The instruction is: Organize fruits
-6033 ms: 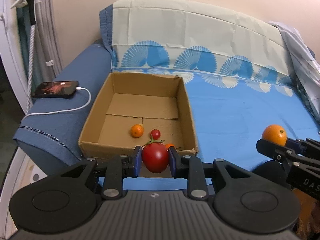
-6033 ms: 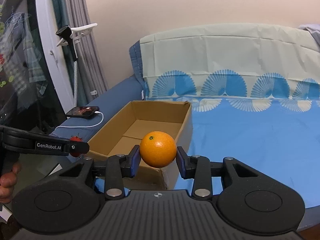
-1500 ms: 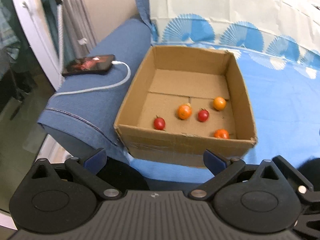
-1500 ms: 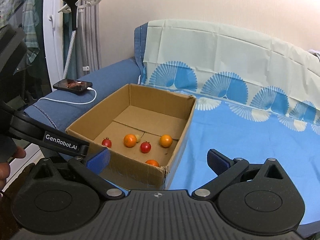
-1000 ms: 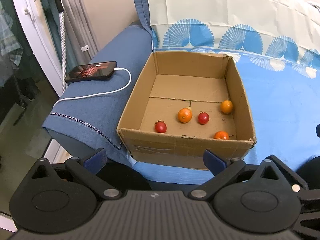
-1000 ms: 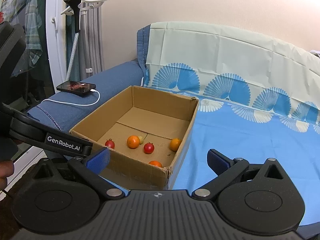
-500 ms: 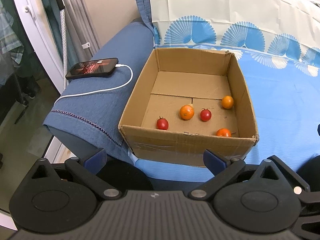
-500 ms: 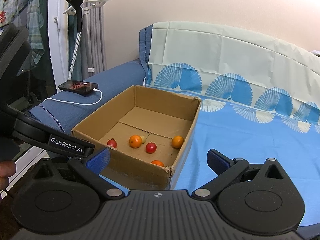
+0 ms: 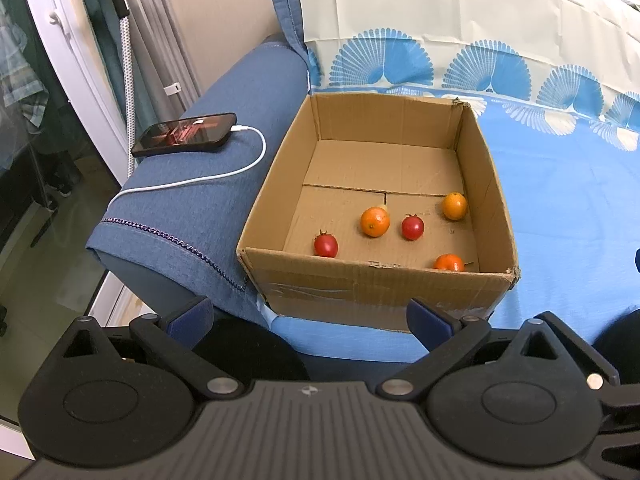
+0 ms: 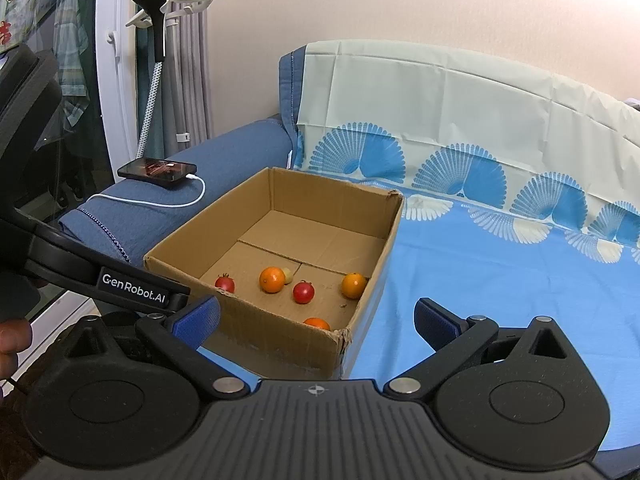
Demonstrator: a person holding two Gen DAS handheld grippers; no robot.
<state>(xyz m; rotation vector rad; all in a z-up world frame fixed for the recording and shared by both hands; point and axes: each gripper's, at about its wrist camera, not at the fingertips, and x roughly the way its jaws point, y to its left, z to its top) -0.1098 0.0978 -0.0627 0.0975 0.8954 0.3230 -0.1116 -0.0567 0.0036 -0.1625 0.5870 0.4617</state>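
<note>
Left gripper: nearest of all, held off the box's near wall; fingers spread wide with nothing between them, so it looks free for another pick.
Right gripper: also back from the box, off its near right corner; fingers wide apart and empty. The left gripper's arm crosses the lower left of the right wrist view.
Cardboard box: sits on the blue sheet with its left wall against the sofa's arm, open top up; judged to be the collecting place for the fruit.
Near orange fruit: tucked against the near wall, toward the right corner, partly hidden by the rim.
Left tomato: close to the near wall, left of centre.
Middle orange: mid-floor; a small pale thing peeps from behind it, too hidden to name.
Middle tomato: just beside that orange, apart from it.
Far right orange: near the right wall.
Spacing: fruit lies loose and scattered in the near half; the far half is bare cardboard.
Blue sheet: no fruit shows on it in either view, so the gathering looks largely done.
Phone: on the sofa arm, cable plugged in, well clear of the box.
</note>
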